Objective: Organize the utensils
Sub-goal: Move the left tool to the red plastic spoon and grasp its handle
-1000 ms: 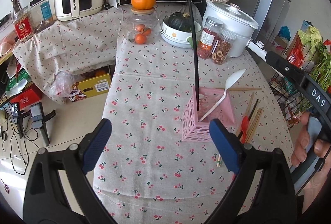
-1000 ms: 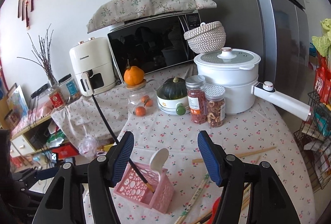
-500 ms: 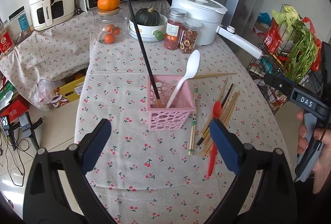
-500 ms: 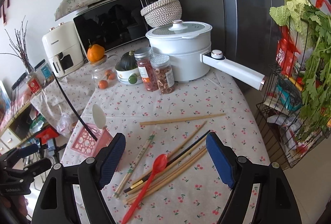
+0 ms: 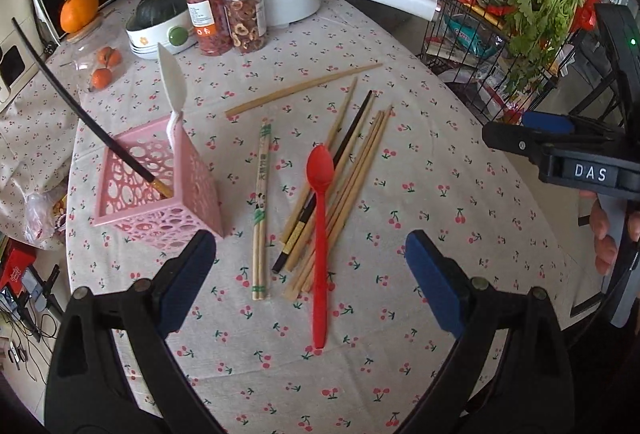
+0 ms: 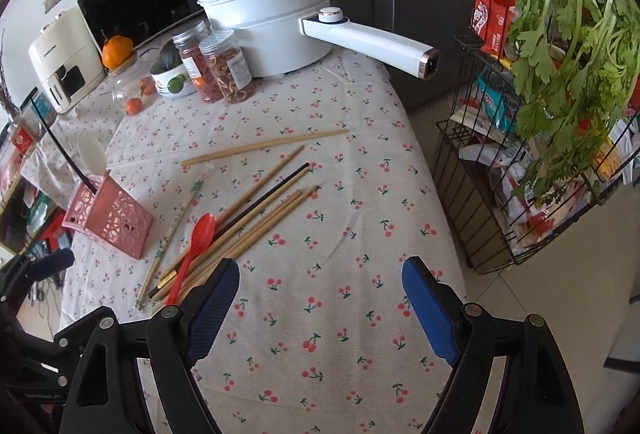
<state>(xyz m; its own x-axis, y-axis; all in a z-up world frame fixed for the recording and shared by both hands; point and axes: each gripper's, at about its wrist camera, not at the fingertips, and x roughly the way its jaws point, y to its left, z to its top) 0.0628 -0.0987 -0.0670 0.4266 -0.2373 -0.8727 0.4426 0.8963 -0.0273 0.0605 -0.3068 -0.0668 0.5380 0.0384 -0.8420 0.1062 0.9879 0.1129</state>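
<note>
A pink perforated holder (image 5: 200,189) (image 6: 116,222) stands on the cherry-print tablecloth with a white spoon (image 5: 172,77) and a black chopstick (image 5: 80,109) leaning in it. To its right lie a red spoon (image 5: 320,234) (image 6: 196,242), several bamboo chopsticks (image 5: 360,161) (image 6: 260,213), a printed pair (image 5: 262,193) and one black chopstick (image 5: 352,137). My left gripper (image 5: 310,246) hangs open above the red spoon's handle, touching nothing. My right gripper (image 6: 320,270) is over bare cloth to the right of the pile, its jaws opening and empty.
A white pot (image 6: 272,29) with a long handle (image 6: 368,41) stands at the back beside two jars (image 5: 224,17), a bowl and a microwave. A wire rack of greens and packets (image 6: 540,113) stands just past the table's right edge. One chopstick (image 5: 304,85) lies apart.
Both views have swung from the pink holder to the loose utensils and come lower over the table. The right jaws stand wider than before. Nothing has been picked up.
</note>
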